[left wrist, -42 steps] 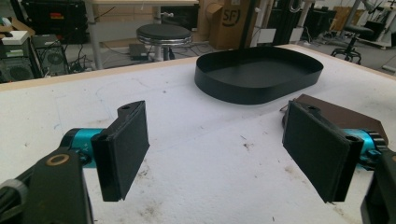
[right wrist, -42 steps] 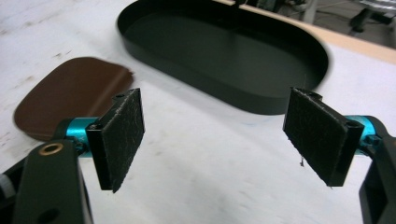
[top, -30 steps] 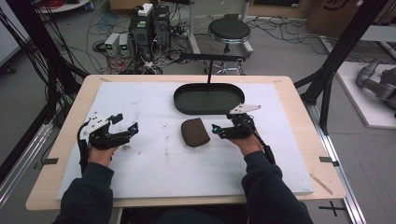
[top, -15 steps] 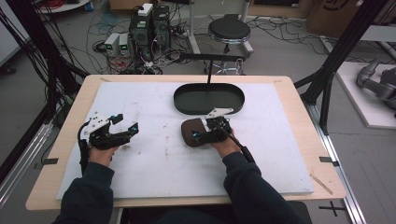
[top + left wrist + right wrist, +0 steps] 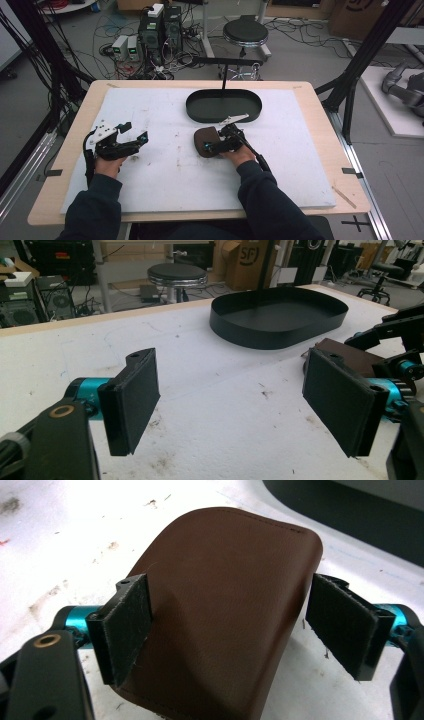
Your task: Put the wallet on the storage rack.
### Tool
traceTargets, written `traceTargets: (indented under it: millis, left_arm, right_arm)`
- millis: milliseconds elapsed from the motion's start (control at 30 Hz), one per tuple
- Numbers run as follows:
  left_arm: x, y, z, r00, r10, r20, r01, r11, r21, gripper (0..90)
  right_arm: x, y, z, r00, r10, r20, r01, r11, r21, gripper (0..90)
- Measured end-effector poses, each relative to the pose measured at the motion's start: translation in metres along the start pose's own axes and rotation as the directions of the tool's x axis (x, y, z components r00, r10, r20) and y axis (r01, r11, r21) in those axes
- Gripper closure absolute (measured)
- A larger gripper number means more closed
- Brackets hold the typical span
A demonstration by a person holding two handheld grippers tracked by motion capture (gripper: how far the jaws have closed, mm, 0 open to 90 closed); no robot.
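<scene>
Around the brown pouch, right claw (jaws apart).

The brown leather pouch lies flat on the white counter surface, just left of centre in the high view and directly below the black oval tray, near it but apart. Its surface is smooth, matte, dark brown leather, with a stitched seam running along the edge. One end is rounded; the corners are soft. In the right gripper view the pouch occupies the centre of the frame, its top face slightly domed. In the left gripper view it appears at the right edge.
</scene>
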State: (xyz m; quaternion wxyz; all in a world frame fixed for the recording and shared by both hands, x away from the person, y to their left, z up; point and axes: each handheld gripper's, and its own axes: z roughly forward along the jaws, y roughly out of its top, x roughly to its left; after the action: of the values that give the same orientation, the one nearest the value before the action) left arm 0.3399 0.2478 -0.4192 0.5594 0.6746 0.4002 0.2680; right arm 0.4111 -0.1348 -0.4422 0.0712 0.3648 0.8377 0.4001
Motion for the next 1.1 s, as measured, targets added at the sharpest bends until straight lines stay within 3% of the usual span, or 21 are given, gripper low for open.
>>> traceTargets:
  millis: [133, 233, 300, 467, 533, 567, 600, 633, 733, 867, 900, 967, 1033, 1067, 1100]
  left_arm:
    - [0.000, 0.000, 0.000, 1.0000, 0.001, 0.000, -0.001, 1.0000, 0.000, 22.6]
    - [0.001, 0.000, 0.000, 1.0000, -0.001, -0.003, 0.001, 1.0000, 0.002, 22.6]
    - [0.001, 0.000, 0.000, 1.0000, 0.000, -0.003, 0.000, 1.0000, 0.001, 22.6]
    - [0.000, 0.000, 0.000, 1.0000, 0.001, -0.003, -0.001, 1.0000, 0.001, 22.6]
    - [0.000, 0.000, 0.000, 1.0000, 0.002, -0.004, -0.002, 1.0000, 0.000, 22.6]
    - [0.000, 0.000, 0.000, 1.0000, 0.001, -0.004, -0.001, 1.0000, 0.001, 22.6]
    - [0.000, 0.000, 0.000, 1.0000, 0.002, -0.004, -0.002, 1.0000, 0.003, 22.6]
    - [0.000, 0.000, 0.000, 1.0000, 0.001, -0.004, -0.001, 1.0000, 0.002, 22.6]
    - [0.000, 0.000, 0.001, 1.0000, 0.005, -0.003, -0.005, 1.0000, 0.005, 22.6]
    - [0.000, 0.000, 0.001, 1.0000, 0.006, 0.000, -0.006, 1.0000, 0.005, 22.6]
    - [0.000, 0.000, 0.001, 1.0000, 0.005, 0.000, -0.005, 1.0000, 0.005, 22.6]
    - [-0.001, 0.000, 0.002, 1.0000, 0.004, 0.001, -0.004, 1.0000, 0.005, 22.6]
    - [-0.001, 0.000, 0.002, 1.0000, 0.004, 0.001, -0.004, 1.0000, 0.006, 22.6]
    - [-0.001, 0.000, 0.002, 1.0000, 0.006, 0.004, -0.006, 1.0000, 0.007, 22.6]
    - [-0.001, 0.000, 0.002, 1.0000, 0.008, 0.004, -0.008, 0.9999, 0.009, 22.6]
  right_arm:
    - [0.001, 0.001, -0.003, 1.0000, 0.001, -0.005, -0.001, 1.000, 0.004, 30.3]
    - [-0.004, 0.001, -0.015, 1.0000, 0.002, 0.004, -0.002, 1.000, -0.012, 60.0]
    - [-0.008, -0.001, -0.021, 0.9999, 0.000, 0.012, 0.000, 1.000, -0.019, 72.3]
    - [-0.016, -0.006, -0.028, 1.0000, 0.006, 0.000, -0.006, 0.999, -0.034, 83.7]
    - [-0.015, -0.006, -0.028, 0.9999, 0.011, 0.001, -0.011, 0.999, -0.038, 80.6]
    - [-0.016, -0.006, -0.027, 0.9995, 0.028, -0.012, -0.029, 0.999, -0.042, 65.9]
    - [-0.017, -0.007, -0.024, 0.9979, 0.054, -0.036, -0.056, 0.997, -0.049, 38.8]
    - [-0.016, -0.008, -0.020, 0.9945, 0.099, -0.032, -0.101, 0.994, -0.037, 31.1]
    - [-0.012, -0.009, -0.010, 0.9924, 0.120, -0.026, -0.121, 0.992, -0.022, 20.6]
    - [-0.007, -0.007, -0.002, 0.9930, 0.107, -0.049, -0.108, 0.994, -0.018, 17.9]
    - [-0.005, -0.005, 0.000, 0.9960, 0.074, -0.049, -0.075, 0.997, -0.010, 17.9]
    - [-0.005, -0.003, 0.000, 0.9970, 0.063, -0.046, -0.063, 0.998, -0.003, 18.4]
    - [-0.007, -0.002, 0.001, 0.9945, 0.079, -0.069, -0.078, 0.997, 0.012, 23.0]
    - [-0.009, -0.003, 0.000, 0.9890, 0.116, -0.093, -0.114, 0.993, 0.026, 30.9]
    - [-0.009, -0.003, 0.000, 0.9890, 0.116, -0.093, -0.114, 0.993, 0.026, 30.9]
